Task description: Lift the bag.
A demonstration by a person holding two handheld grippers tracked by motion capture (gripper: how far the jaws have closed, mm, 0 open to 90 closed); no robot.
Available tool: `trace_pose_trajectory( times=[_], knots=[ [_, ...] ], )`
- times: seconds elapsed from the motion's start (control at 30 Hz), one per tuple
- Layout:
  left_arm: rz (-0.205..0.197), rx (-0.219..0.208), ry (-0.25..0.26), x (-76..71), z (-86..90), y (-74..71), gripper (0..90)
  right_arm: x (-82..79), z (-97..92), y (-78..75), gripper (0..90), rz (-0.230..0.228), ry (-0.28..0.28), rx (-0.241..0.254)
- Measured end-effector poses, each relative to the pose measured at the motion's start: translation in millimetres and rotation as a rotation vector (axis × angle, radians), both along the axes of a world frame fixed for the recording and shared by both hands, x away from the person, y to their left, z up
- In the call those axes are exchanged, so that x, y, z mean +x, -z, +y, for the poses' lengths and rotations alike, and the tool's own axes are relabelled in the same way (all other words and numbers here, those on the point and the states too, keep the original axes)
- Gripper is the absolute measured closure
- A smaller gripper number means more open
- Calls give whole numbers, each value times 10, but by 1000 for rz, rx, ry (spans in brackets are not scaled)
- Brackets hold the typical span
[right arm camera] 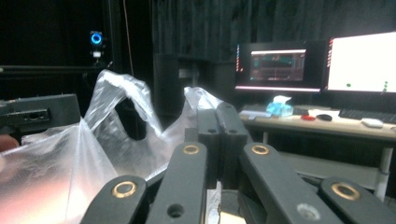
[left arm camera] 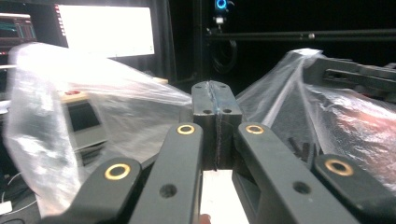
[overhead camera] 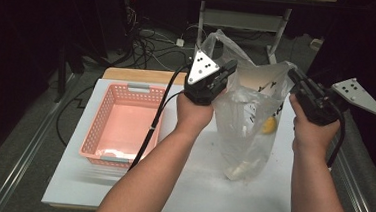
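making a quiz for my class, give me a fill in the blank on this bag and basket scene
1. The left tool and the right tool each grip the top of a clear plastic ____.
2. The basket left of the bag is coloured ____.
3. Through the bag's side shows a round object coloured ____.
4. The basket holds ____.

Missing words: bag; pink; yellow; nothing

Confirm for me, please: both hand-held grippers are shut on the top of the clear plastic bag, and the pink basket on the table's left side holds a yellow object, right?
Not quite. The pink basket is empty in the high view; the yellow object is inside the clear plastic bag. The rest stands: the left hand-held gripper and the right hand-held gripper are each shut on the bag's top, as each gripper view shows.
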State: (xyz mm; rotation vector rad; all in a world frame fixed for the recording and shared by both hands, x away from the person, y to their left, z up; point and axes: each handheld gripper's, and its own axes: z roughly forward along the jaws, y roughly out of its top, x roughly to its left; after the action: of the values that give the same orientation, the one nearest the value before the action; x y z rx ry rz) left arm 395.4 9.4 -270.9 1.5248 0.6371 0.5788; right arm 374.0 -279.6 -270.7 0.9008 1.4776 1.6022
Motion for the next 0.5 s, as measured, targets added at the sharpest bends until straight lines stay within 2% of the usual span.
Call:
trace_pose_trajectory(
  times=[0.07,0.1,0.17,0.23,0.4,0.43,0.5],
  knots=[
    [-6,19,-10,-1,19,46,885,-9,-11,-3,900,1,-4,3],
    [9,15,-11,1,35,90,885,-6,-9,20,900,3,-8,-4],
    [36,15,-12,10,83,178,885,1,15,103,900,20,-12,-15],
    [57,33,-30,4,140,261,884,15,44,205,900,41,-15,-26],
    [94,69,-37,-57,290,461,876,32,135,432,900,100,-29,-41],
    [91,79,-41,-85,323,496,865,35,142,473,900,101,-32,-53],
    [91,100,-40,-138,391,550,781,36,151,520,900,109,-35,-58]
  ],
)
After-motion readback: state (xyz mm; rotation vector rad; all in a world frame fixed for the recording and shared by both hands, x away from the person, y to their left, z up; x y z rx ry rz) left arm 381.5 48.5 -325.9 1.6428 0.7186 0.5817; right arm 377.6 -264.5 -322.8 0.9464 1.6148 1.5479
